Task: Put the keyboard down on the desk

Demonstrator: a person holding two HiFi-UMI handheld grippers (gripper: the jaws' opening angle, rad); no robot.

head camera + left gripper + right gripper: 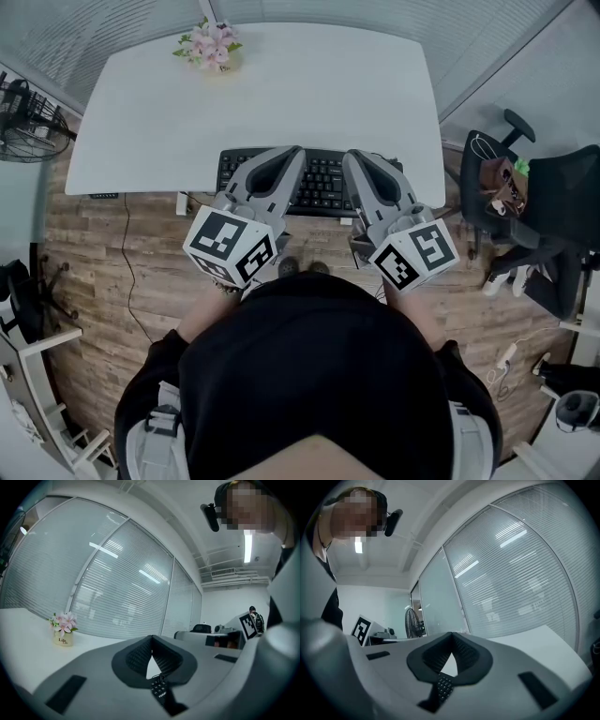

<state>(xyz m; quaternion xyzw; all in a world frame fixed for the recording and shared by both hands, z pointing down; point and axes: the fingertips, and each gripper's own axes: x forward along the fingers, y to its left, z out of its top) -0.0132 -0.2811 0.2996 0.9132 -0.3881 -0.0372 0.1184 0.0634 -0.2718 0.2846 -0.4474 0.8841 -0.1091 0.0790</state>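
Grey and shut tip to tip on nothing, your left claw [295, 153] and right claw [352, 157] sit level over the keyboard [323, 184], which lies flat at the table's [281, 94] near edge. It may be set down already or awaiting a lift. Either way, keep the tips from pressing on it and watch its near side, which seems to overhang.

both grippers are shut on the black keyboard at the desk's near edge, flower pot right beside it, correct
No: the flower pot stands at the desk's far edge, apart from the keyboard, as the head view shows. The left gripper and right gripper are shut on it.
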